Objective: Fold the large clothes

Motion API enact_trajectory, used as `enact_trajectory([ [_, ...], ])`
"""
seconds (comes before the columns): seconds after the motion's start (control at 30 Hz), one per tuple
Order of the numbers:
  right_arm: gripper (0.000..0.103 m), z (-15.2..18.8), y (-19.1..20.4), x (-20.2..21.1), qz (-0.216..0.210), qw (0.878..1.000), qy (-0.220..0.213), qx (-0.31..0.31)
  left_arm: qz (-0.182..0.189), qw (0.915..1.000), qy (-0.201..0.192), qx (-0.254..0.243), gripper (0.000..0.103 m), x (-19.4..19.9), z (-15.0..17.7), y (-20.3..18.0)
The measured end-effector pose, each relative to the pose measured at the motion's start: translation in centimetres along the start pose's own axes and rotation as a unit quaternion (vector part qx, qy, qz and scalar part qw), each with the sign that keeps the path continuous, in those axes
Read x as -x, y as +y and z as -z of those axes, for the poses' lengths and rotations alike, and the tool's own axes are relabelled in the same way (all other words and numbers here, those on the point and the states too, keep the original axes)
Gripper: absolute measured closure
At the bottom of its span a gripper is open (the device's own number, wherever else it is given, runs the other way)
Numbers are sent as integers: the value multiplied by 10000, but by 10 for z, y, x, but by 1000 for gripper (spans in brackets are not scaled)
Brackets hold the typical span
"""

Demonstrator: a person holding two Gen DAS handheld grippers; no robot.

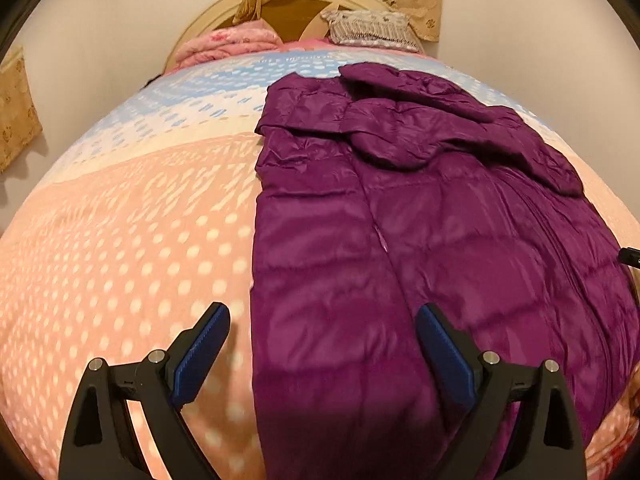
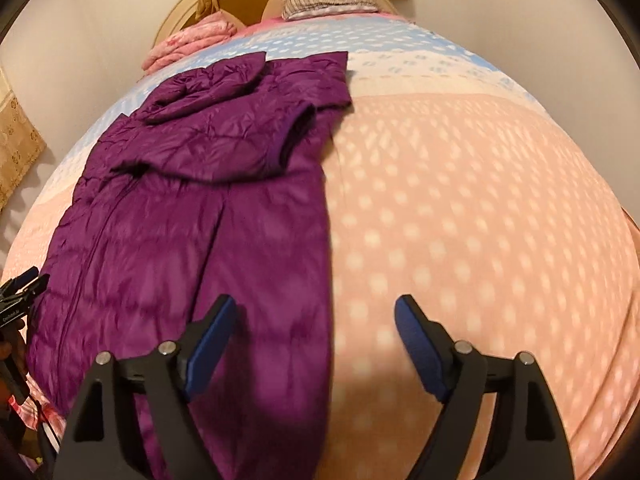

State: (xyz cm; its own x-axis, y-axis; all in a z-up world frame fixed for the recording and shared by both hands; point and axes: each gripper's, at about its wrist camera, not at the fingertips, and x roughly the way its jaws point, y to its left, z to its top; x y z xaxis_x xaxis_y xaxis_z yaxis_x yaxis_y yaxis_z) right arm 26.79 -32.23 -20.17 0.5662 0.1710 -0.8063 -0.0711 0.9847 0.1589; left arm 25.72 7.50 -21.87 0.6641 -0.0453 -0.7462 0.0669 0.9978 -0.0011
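Note:
A long purple quilted jacket point(image 1: 420, 220) lies flat lengthwise on the bed, its sleeves folded across the upper body. It also shows in the right wrist view point(image 2: 192, 208). My left gripper point(image 1: 323, 316) is open and empty, hovering over the jacket's near left edge, with one finger over the bedspread and one over the jacket. My right gripper point(image 2: 315, 308) is open and empty over the jacket's near right edge. The left gripper point(image 2: 24, 284) shows at the left rim of the right wrist view.
The bed carries a pink, cream and blue dotted bedspread point(image 1: 132, 248). A folded pink blanket point(image 1: 228, 42) and a grey-white pillow point(image 1: 372, 28) lie by the headboard point(image 1: 288, 12). White walls stand on both sides.

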Motion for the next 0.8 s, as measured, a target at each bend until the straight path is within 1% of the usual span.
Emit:
enact_trajectory([
  [0.1, 19, 20, 12, 6, 124, 9997, -140, 147, -61, 10000, -35, -5, 8, 5, 12, -1],
  [0.23, 17, 42, 23, 14, 324, 9987, -297, 274, -9, 9995, -35, 316, 8, 11, 29, 7],
  [0.3, 17, 47, 25, 16, 358, 9986, -330, 192, 83, 9984, 0, 553, 8, 13, 36, 12],
  [0.33, 18, 50, 25, 17, 378, 9986, -351, 148, 104, 9982, -30, 586, 8, 16, 39, 12],
  [0.4, 24, 58, 32, 19, 474, 9979, -376, 210, 93, 9982, -92, 578, 8, 20, 45, 9],
  [0.43, 33, 62, 35, 21, 494, 9976, -407, 247, 129, 9981, -105, 592, 8, 22, 48, 7],
  [0.47, 46, 65, 36, 23, 443, 9977, -447, 244, 204, 9980, -109, 592, 11, 24, 50, 5],
  [0.5, 54, 66, 37, 25, 385, 9979, -466, 250, 264, 9981, -118, 549, 16, 26, 52, 2],
  [0.53, 69, 67, 39, 26, 341, 9980, -470, 266, 340, 9980, -132, 506, 28, 28, 52, 0],
  [0.57, 85, 68, 40, 28, 250, 9982, -469, 260, 439, 9978, -136, 470, 47, 29, 52, -2],
  [0.6, 88, 68, 38, 29, 107, 9987, -467, 193, 554, 9976, -138, 401, 54, 32, 52, -5],
  [0.63, 90, 71, 38, 29, 43, 9988, -464, 138, 487, 9982, -181, 295, 63, 36, 51, -9],
  [0.67, 92, 71, 36, 30, -37, 9989, -471, 78, 491, 9984, -213, 174, 76, 38, 51, -13],
  [0.73, 94, 73, 33, 33, -221, 9987, -464, -50, 636, 9977, -227, 34, 92, 44, 50, -15],
  [0.8, 95, 73, 30, 37, -380, 9981, -451, -166, 708, 9972, -247, 33, 95, 51, 51, -13],
])
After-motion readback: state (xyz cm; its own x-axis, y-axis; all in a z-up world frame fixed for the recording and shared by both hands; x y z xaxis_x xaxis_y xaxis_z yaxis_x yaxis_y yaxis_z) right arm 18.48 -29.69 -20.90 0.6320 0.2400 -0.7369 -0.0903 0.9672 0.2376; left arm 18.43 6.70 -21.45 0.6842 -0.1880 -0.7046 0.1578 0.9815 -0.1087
